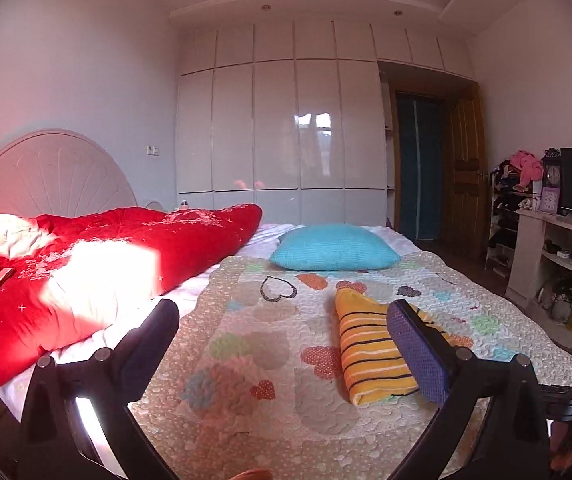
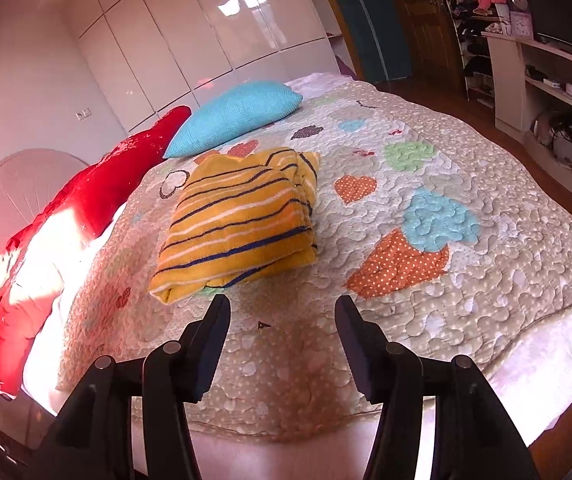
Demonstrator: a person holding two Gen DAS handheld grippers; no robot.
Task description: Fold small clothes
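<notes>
Both of my tongs hang released over the heart-print quilt (image 2: pixel 465 168), nothing between their jaws. Just beyond my right gripper (image 2: pixel 282 312), the folded yellow striped garment (image 2: pixel 242 220) lies flat on the quilt, apart from the pads. From my left gripper (image 1: pixel 286 316), spread wide, the same garment (image 1: pixel 365 348) sits just behind the right-hand finger (image 1: pixel 417 352). Beyond the garment rests a turquoise pillow (image 1: pixel 333 246), with a red duvet (image 1: pixel 126 256) to its left.
</notes>
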